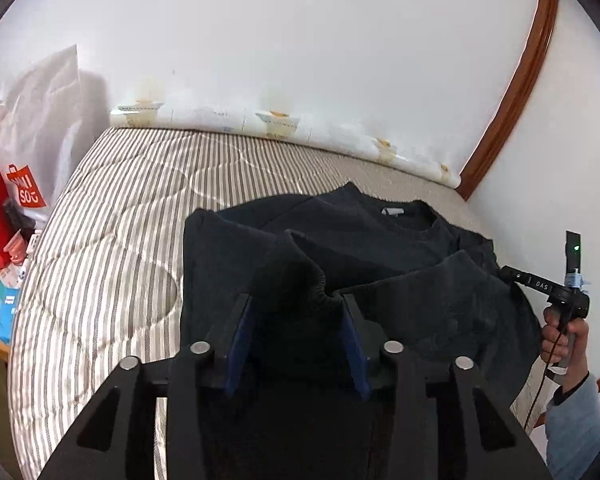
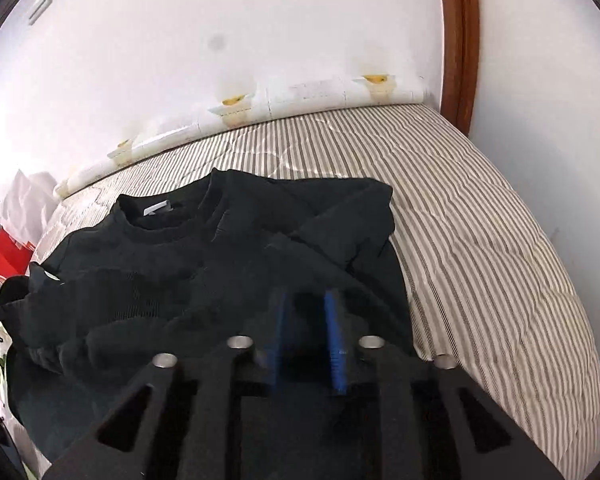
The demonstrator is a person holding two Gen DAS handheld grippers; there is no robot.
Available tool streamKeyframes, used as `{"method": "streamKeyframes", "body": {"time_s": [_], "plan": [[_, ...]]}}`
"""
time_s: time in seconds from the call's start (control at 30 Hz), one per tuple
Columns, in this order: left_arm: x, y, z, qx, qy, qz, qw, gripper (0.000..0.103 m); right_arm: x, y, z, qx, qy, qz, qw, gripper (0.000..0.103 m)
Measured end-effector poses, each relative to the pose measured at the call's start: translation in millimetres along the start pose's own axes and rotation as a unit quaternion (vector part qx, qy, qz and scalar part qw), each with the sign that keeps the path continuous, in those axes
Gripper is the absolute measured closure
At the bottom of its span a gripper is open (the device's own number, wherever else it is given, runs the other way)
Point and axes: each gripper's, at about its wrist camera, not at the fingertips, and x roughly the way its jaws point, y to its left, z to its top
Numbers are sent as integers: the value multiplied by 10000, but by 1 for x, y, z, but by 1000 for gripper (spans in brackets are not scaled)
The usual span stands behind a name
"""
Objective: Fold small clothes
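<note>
A black sweater [image 1: 360, 240] lies on the striped bed [image 1: 112, 248], neck label toward the wall. My left gripper [image 1: 296, 304] has its jaws apart, with the ribbed cuff of a sleeve [image 1: 296, 276] bunched between the blue pads [image 1: 240, 340]. In the right wrist view the sweater [image 2: 180, 264] fills the middle. My right gripper [image 2: 306, 300] hovers over its right part, jaws a small way apart and nothing clearly between the blue pads [image 2: 334, 340]. The right gripper's handle [image 1: 556, 292] and the hand holding it show at the sweater's right edge.
A white wall and a rolled white sheet [image 1: 300, 132] run along the bed's far side. A wooden door frame [image 1: 516, 92] stands at right. Bags and boxes [image 1: 16, 184] crowd the left side of the bed. Bare striped bedding [image 2: 480, 240] lies right of the sweater.
</note>
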Motion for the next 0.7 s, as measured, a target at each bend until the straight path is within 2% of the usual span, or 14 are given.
{"method": "streamKeyframes", "body": {"time_s": [0.03, 0.1, 0.37, 0.43, 0.53, 0.7], "plan": [[0, 2, 2, -18, -29, -26, 10000, 58, 2, -1, 3, -18, -2, 8, 10000, 61], [2, 4, 4, -15, -34, -96, 9999, 54, 6, -1, 6, -52, 17, -16, 10000, 57], [8, 7, 9, 190, 34, -437, 9989, 46, 32, 4, 15, -270, 297, -132, 9991, 55], [11, 5, 8, 364, 93, -401, 9985, 42, 36, 5, 16, -301, 325, -180, 9989, 54], [27, 6, 5, 564, 444, -254, 9971, 40, 44, 7, 20, -336, 392, -204, 9985, 53], [46, 11, 6, 513, 637, -54, 9966, 40, 53, 12, 24, -472, 479, -241, 9974, 53]]}}
